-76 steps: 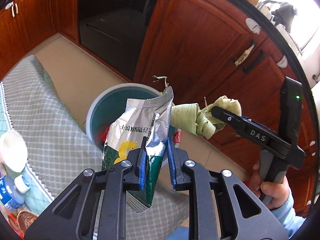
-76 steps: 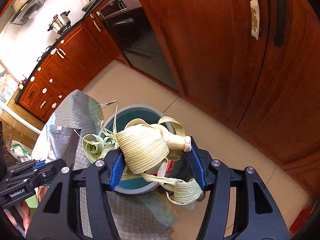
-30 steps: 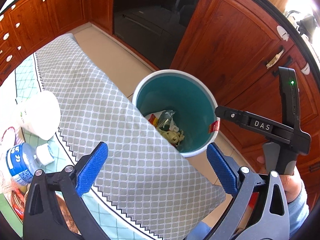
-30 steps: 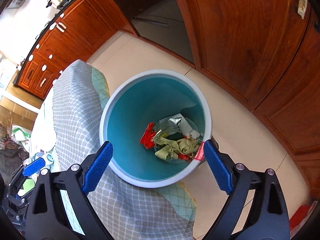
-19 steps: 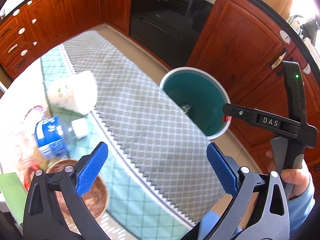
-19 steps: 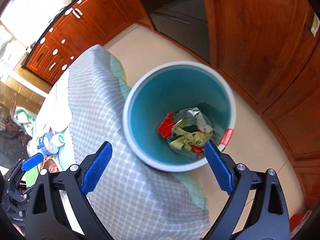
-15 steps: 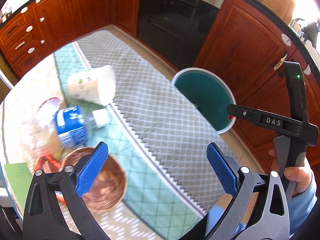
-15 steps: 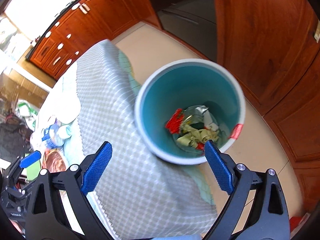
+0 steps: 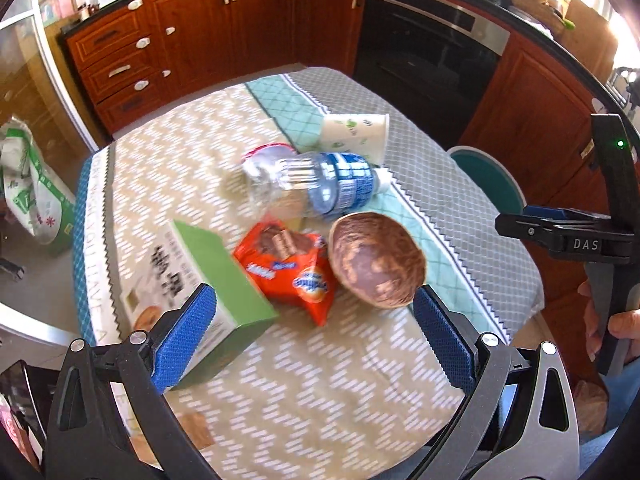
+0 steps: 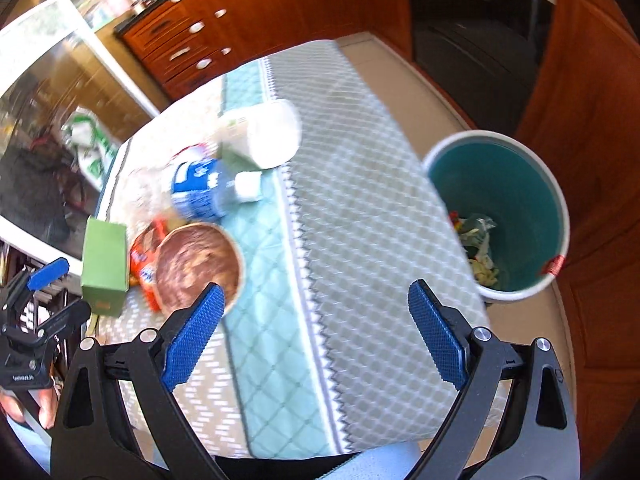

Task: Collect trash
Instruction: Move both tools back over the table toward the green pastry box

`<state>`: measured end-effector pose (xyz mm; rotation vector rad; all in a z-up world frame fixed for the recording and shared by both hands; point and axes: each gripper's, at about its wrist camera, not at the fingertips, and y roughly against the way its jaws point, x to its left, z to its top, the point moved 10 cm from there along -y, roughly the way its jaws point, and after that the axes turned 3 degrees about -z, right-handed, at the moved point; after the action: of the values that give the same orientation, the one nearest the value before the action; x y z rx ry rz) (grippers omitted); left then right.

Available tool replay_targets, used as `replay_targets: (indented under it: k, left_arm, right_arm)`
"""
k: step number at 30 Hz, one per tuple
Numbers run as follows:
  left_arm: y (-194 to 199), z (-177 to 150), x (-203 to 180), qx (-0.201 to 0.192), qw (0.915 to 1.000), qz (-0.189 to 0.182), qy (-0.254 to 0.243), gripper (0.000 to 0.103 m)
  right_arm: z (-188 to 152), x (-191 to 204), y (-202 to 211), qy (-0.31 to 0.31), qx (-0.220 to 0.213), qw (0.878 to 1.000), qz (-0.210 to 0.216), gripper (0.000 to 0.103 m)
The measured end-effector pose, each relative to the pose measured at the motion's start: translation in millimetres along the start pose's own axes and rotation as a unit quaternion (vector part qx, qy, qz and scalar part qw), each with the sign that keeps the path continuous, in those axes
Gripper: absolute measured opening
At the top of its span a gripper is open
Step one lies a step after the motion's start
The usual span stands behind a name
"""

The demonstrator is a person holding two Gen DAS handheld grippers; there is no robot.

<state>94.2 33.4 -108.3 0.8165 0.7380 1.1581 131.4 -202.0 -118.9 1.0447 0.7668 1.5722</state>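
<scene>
Trash on the table: crushed clear plastic bottle (image 9: 316, 184) with blue label, on its side; white paper cup (image 9: 356, 134) tipped over just behind it; red snack wrapper (image 9: 290, 270) lying flat between green box (image 9: 200, 280) and brown bowl. Teal bin (image 10: 508, 216) on the floor beside the table, upright, wrappers and scraps at its bottom.

Red-brown wooden cabinets (image 9: 224, 36) line the walls; a black oven (image 9: 424, 52) is built in; beige tiled floor (image 10: 404, 76); bright daylight.
</scene>
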Motion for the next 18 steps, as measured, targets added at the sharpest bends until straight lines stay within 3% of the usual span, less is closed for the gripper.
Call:
replay_targets:
  k: [6, 12, 18]
  left_arm:
    - [22.5, -44.0, 60.7, -0.006, 0.9989, 0.014, 0.044, 0.099]
    - [12.8, -84.9, 92.1, 0.0, 0.9973, 0.018, 0.071, 0.099]
    - [-6.7, -88.8, 103.7, -0.017, 0.9941, -0.017, 0.106, 0.099]
  right_arm:
    - [-10.5, 51.2, -4.1, 0.035, 0.009, 0.999, 0.007, 0.089]
    - [-21.3, 87.6, -11.4, 0.067, 0.022, 0.998, 0.006, 0.089]
    - [-21.6, 116.9, -11.7, 0.108, 0.026, 0.994, 0.001, 0.089]
